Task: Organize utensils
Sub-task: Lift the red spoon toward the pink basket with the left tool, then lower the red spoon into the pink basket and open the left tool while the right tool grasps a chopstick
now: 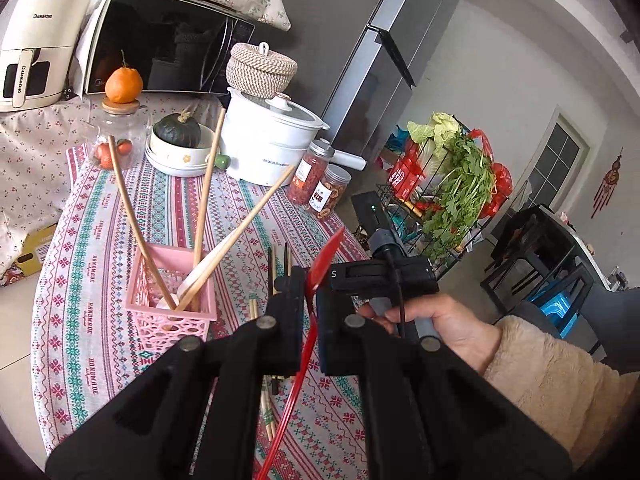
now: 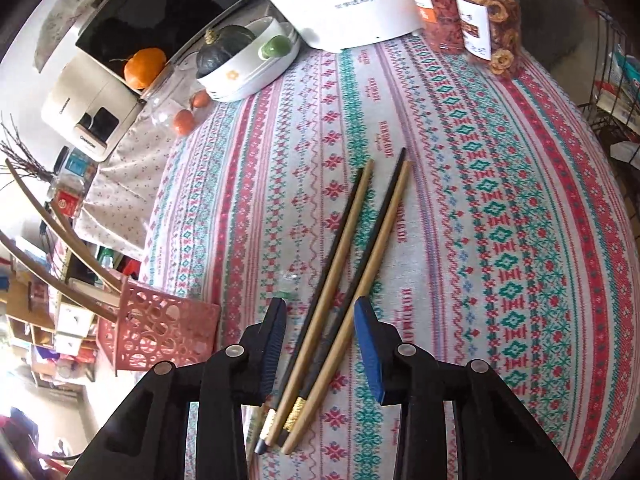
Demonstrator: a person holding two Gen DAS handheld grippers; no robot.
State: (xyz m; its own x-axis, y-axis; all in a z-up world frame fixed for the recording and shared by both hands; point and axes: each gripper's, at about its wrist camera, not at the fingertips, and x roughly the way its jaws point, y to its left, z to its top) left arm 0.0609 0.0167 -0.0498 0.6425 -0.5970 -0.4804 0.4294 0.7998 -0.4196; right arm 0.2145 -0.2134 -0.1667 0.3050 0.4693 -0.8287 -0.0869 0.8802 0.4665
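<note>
In the left wrist view, the pink basket (image 1: 172,304) stands at nine o'clock on the patterned tablecloth (image 1: 240,216), holding three wooden utensils (image 1: 204,196) that fan upward toward eleven, twelve and one o'clock. Right of it, the left gripper (image 1: 308,312) is clamped on one red utensil (image 1: 326,260), its long axis running from six o'clock up to one.

In the right wrist view, four chopsticks (image 2: 340,264), two black and two wooden, lie side by side pointing toward one o'clock, between the right gripper (image 2: 320,320) fingers, whose pads stand clear of them.
</note>
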